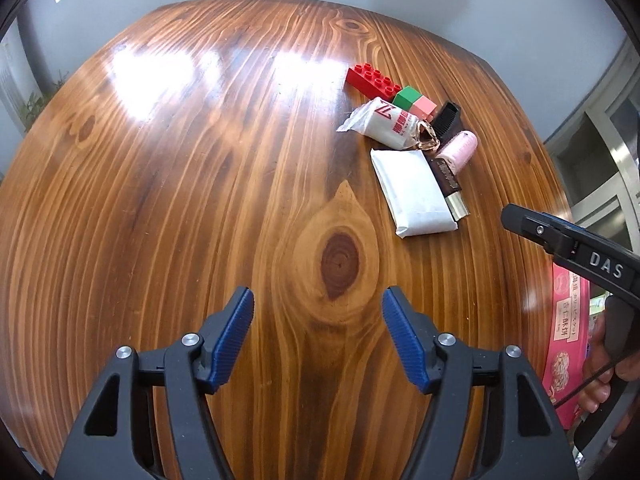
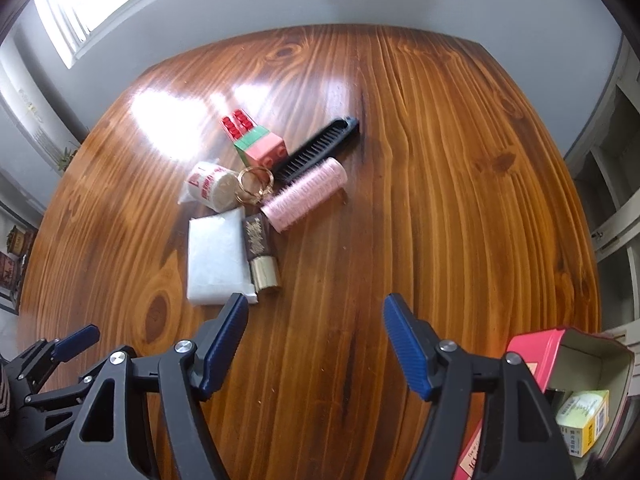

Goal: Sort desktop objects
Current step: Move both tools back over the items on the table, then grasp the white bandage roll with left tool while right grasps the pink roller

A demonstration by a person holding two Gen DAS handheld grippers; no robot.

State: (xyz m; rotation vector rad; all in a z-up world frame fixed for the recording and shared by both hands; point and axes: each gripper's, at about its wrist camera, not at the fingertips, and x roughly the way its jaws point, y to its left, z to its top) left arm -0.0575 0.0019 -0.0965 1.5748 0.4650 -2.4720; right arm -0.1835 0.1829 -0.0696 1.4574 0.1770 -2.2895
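A cluster of small objects lies on the wooden table: a red brick, a green and pink block, a black comb, a pink hair roller, a white wrapped roll, a gold ring, a white tissue pack and a brown and gold lipstick. My left gripper is open and empty, near the front of the table, left of the cluster. My right gripper is open and empty, just in front of the tissue pack and lipstick.
A pink tin box stands open at the right front edge, with a yellow-green carton inside; it also shows in the left wrist view. White shelving stands to the right. A grey wall and a window lie behind the table.
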